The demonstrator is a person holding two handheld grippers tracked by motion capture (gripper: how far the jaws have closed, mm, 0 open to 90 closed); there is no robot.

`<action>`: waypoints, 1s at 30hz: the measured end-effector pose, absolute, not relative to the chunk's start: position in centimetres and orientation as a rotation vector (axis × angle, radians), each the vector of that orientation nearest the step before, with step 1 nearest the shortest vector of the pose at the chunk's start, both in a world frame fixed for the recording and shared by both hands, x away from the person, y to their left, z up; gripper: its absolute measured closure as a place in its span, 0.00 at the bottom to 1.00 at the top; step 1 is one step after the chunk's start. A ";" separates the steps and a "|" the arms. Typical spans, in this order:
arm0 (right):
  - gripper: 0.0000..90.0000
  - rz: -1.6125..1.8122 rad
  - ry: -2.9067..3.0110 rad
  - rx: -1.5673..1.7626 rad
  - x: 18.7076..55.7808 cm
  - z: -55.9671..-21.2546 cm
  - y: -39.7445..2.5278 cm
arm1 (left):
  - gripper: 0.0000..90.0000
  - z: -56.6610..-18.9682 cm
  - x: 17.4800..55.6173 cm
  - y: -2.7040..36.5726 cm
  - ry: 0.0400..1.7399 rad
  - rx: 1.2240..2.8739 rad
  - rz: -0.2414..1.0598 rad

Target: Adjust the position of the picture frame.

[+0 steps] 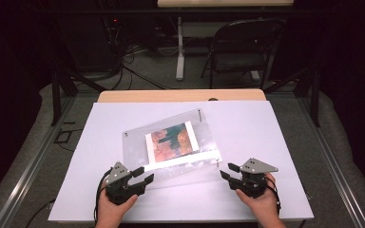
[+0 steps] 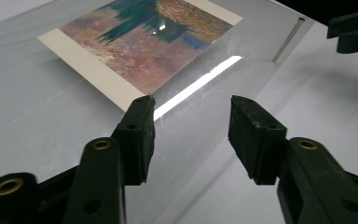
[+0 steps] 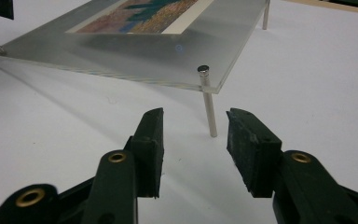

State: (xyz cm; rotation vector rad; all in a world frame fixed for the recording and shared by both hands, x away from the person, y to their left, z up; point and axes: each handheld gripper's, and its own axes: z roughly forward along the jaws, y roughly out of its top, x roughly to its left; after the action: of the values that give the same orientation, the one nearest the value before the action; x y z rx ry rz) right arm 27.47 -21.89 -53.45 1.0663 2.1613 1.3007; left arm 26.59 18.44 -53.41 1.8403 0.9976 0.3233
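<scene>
With both grippers' jaws released, we judge the acrylic photo frame [image 1: 171, 142] stiff, slick, scratch-prone; grip its edges.

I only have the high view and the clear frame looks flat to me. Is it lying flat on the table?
Observer: No. The clear frame stands raised on thin metal legs.
Operator: Is the right hand-held gripper touching one?
Observer: No. The right hand-held gripper is open, short of the nearest leg.
Operator: And the left one?
Observer: The left hand-held gripper is open above the frame's near edge, just short of the picture.
</scene>
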 end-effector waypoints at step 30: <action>0.78 1.182 2.316 1.106 31.6 -54.3 -20.9 | 1.00 -53.3 27.2 13.3 0.922 1.950 0.285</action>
State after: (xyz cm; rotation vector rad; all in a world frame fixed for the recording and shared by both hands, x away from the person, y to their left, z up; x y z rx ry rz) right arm 31.57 -20.85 -54.25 1.1057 2.3159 1.1821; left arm 27.24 13.34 -53.34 1.9502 0.9218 0.2847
